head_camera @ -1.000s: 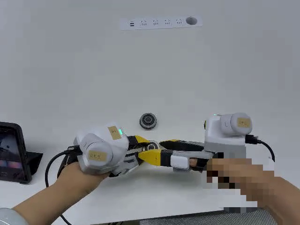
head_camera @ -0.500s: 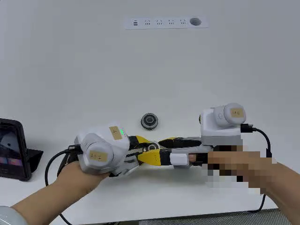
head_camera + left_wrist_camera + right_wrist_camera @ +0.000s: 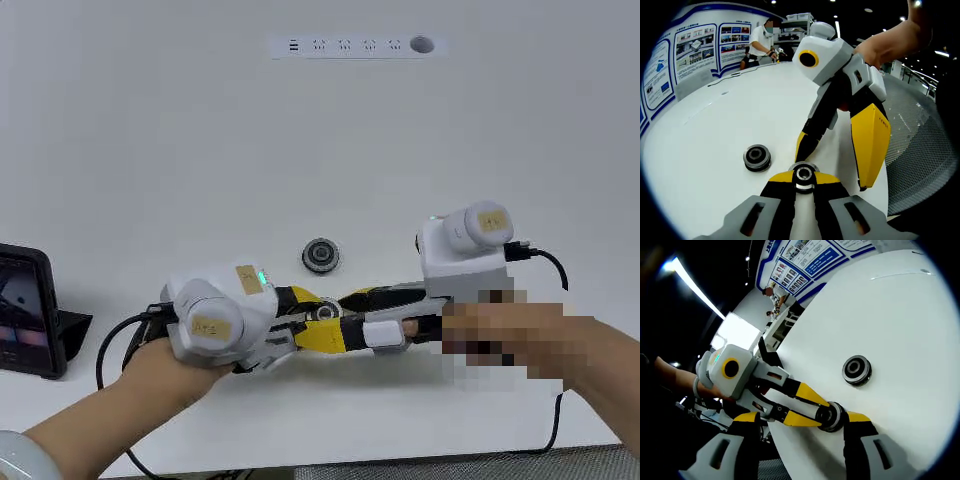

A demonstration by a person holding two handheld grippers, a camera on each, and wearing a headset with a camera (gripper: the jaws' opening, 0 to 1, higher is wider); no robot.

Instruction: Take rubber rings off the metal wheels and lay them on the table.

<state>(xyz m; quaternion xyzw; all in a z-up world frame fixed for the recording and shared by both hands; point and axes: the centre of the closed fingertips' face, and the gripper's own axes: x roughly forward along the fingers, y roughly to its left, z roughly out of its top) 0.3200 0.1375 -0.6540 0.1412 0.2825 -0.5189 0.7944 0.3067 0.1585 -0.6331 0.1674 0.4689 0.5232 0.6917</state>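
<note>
The left gripper (image 3: 803, 176) is clamped shut on a small metal wheel (image 3: 803, 174), its yellow tips pressing the rim at three and nine o'clock with the hub facing back along the jaws. In the head view this held wheel sits just above the table (image 3: 300, 150), between the two hands. The right gripper (image 3: 802, 418) comes in from the three o'clock side with its jaws spread wide and nothing in them; in its own view the wheel lies just inside its right-hand tip, close enough that I cannot tell whether they touch. A second wheel (image 3: 320, 256) lies flat on the table at about twelve o'clock from the held one, near but apart. The dark band round the held wheel looks like its rubber ring (image 3: 829, 419), not yet off. I judge the wheel to be dense, rigid and smooth for its size, so it could twist or slip in the clamp if pulled sideways. The ring should be light, stretchy and grippy, seated in a groove. The best hold is likely a pinch on the ring's outer edge at a spot clear of the left tips, around twelve or six o'clock, then rolling it over the flange rather than pulling it straight off.
</note>
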